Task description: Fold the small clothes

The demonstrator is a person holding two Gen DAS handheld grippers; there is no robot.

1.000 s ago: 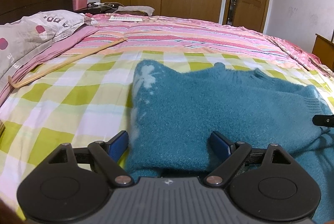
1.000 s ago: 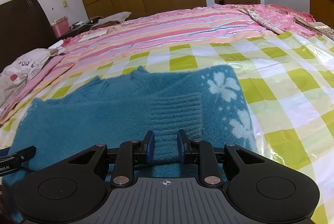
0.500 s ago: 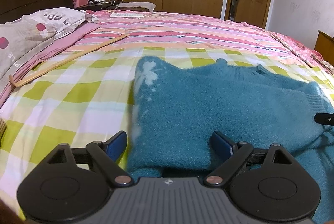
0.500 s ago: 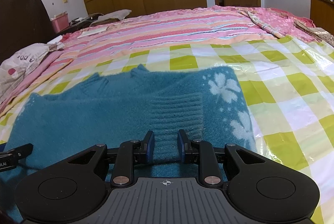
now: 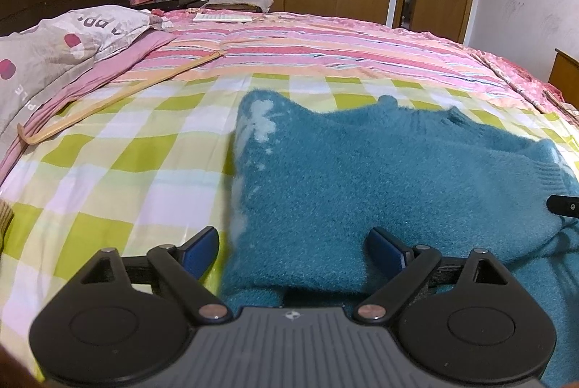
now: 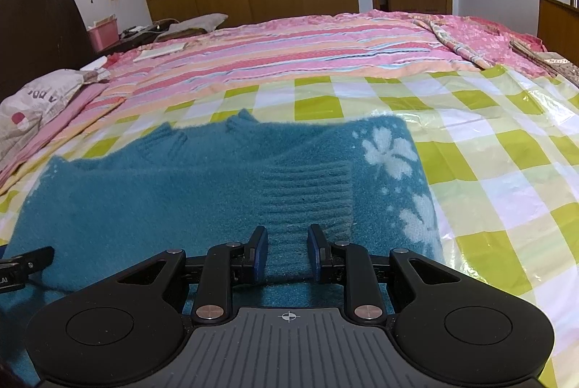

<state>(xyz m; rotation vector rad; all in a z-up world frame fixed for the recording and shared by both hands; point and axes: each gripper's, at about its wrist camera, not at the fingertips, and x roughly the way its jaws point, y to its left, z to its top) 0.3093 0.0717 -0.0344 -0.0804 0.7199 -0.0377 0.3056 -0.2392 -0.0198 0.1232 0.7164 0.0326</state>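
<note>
Resting on bed (image 5: 144,149): teal sweater (image 5: 362,178).
L gripper (image 5: 291,245): fingers wide, straddling sweater edge.
R gripper (image 6: 287,252): fingers narrow, gripping cuff (image 6: 307,196).
Nearby: pillow (image 5: 47,55), stick (image 5: 119,98).

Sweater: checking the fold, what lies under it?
The sweater lies on a checkered sheet; a ribbed cuff is folded on top. Anything beneath is hidden.

Fuzzy knitted sweater (image 6: 181,199) lies on a glossy plastic checked sheet (image 6: 488,149).

Bed (image 5: 325,47) w/ checked sheet (image 5: 119,171); teal sweater (image 5: 343,178), pillow (image 5: 54,44), stick (image 5: 119,98) atop
</note>
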